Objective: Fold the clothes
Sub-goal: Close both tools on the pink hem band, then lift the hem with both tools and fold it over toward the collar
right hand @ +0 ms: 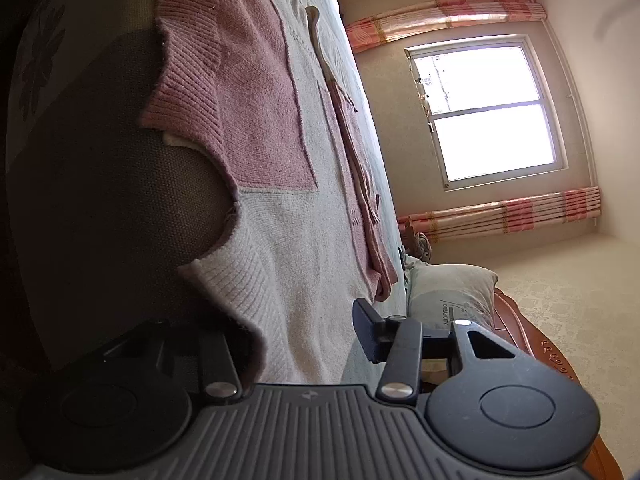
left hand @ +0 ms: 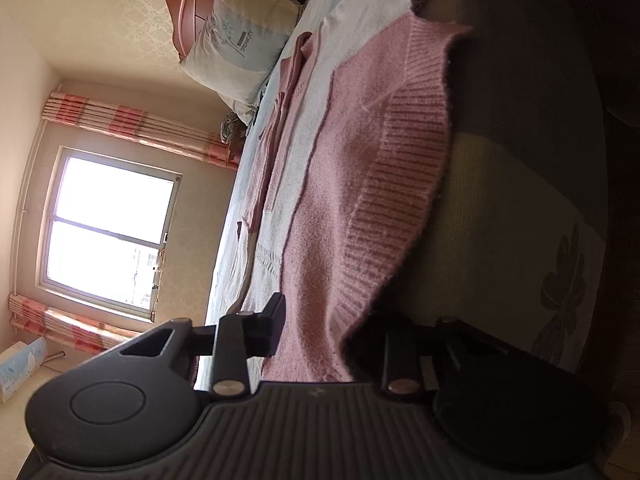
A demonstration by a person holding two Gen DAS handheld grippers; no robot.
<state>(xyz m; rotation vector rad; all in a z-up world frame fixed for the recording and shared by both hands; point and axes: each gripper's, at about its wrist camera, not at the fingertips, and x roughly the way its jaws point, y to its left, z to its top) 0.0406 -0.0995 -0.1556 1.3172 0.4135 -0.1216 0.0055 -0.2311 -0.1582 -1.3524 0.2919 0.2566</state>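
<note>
A pink and white knitted sweater [left hand: 352,184] lies flat on the bed, its ribbed hem hanging over the near edge. In the left wrist view my left gripper [left hand: 320,336] is shut on the pink hem corner, one finger [left hand: 274,330] on top of the cloth and the other in shadow beneath it. In the right wrist view the same sweater [right hand: 256,112] shows its white hem corner between the jaws of my right gripper [right hand: 292,340]. The upper finger [right hand: 368,332] stands a little off the cloth; the lower one is hidden under the hem.
A pale sheet [left hand: 236,240] covers the bed, whose dark side [left hand: 560,280] carries a flower print. A pillow [left hand: 240,36] leans on the wooden headboard [left hand: 188,4] at one end. Beyond the bed are a bright window [right hand: 492,112] and striped curtains.
</note>
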